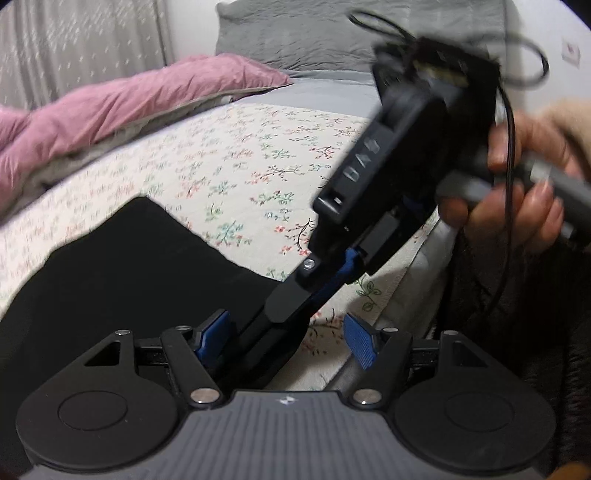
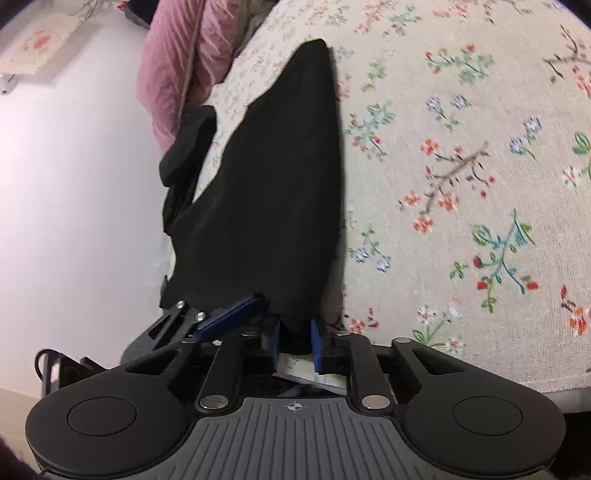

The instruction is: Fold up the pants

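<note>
Black pants [image 2: 273,184] on a bed [image 2: 461,166], near its edge, stretched long and narrow over the flowery bedspread. Near end of the cloth lifted a little off the bed. Far end lying flat and running to a point. One dark flap hanging over the side of the bed.

Right hand-held gripper [image 2: 295,341] pinching that near end: blue pads close together, black cloth squeezed between them. White tag or paper peeking out just under the pads, too small to tell which.

Left hand-held gripper [image 1: 286,336] spread wide, blue pads far apart. Nothing gripped. Just the long finger of the right hand-held gripper passing between the pads, and bedspread below. In the left view, the pants a flat black sheet at the lower left. Bare hand [image 1: 524,177] wrapped round the handle of the right tool, thin black cable looping over it.

Farther off: pink blanket [image 1: 122,99] bunched at the side of the bed, grey pillow [image 1: 314,33] at the head, pale wall beyond.

Looks like an early or middle step. Pants seem narrow, maybe one leg already laid over the other, but too dark to be sure. No short, tidy bundle yet. Likely still left: bringing one end over to the other, then smoothing flat.
</note>
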Action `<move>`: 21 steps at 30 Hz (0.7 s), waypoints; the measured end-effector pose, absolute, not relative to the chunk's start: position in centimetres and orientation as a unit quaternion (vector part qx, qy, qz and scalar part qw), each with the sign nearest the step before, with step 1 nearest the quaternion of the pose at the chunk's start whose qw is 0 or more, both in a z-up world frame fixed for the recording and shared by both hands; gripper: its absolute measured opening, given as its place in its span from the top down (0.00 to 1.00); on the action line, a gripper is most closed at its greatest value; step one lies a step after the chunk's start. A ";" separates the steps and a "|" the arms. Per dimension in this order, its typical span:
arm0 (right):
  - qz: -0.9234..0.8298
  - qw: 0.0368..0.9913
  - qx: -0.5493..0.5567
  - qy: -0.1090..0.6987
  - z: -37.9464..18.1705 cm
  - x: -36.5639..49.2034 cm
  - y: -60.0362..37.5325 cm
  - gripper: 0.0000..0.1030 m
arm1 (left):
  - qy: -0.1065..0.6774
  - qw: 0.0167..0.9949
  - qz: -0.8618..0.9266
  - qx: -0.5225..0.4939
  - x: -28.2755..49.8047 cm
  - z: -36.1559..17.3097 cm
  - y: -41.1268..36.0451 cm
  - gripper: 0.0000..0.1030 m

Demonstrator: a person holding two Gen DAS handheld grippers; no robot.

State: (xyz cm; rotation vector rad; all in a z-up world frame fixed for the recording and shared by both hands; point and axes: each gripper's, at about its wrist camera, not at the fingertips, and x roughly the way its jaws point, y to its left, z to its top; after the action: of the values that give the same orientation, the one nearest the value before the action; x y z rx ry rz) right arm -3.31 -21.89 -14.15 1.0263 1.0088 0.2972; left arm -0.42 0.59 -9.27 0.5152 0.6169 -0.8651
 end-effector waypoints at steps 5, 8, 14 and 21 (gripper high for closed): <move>0.156 0.747 0.464 0.450 -12.8 -2.2 -21.8 0.86 | 0.260 0.848 -0.360 0.291 -0.3 -10.8 -1.2 0.23; 0.159 0.755 0.448 0.452 -12.4 -1.3 -21.7 0.82 | 0.273 0.867 -0.325 0.263 0.8 -11.2 -1.2 0.50; 0.121 0.786 0.426 0.431 -11.4 -1.2 -24.1 0.54 | 0.307 0.884 -0.293 0.196 2.1 -10.9 -0.3 0.61; 0.070 0.822 0.380 0.419 -13.3 4.7 -26.3 0.54 | 0.349 0.885 -0.275 0.140 2.9 -10.7 -0.6 0.61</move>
State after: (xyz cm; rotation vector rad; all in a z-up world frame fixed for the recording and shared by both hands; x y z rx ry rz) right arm 4.68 -26.33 -13.28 0.8091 0.8908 0.1491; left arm 2.94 -0.60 -10.65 0.2908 0.7266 -0.5721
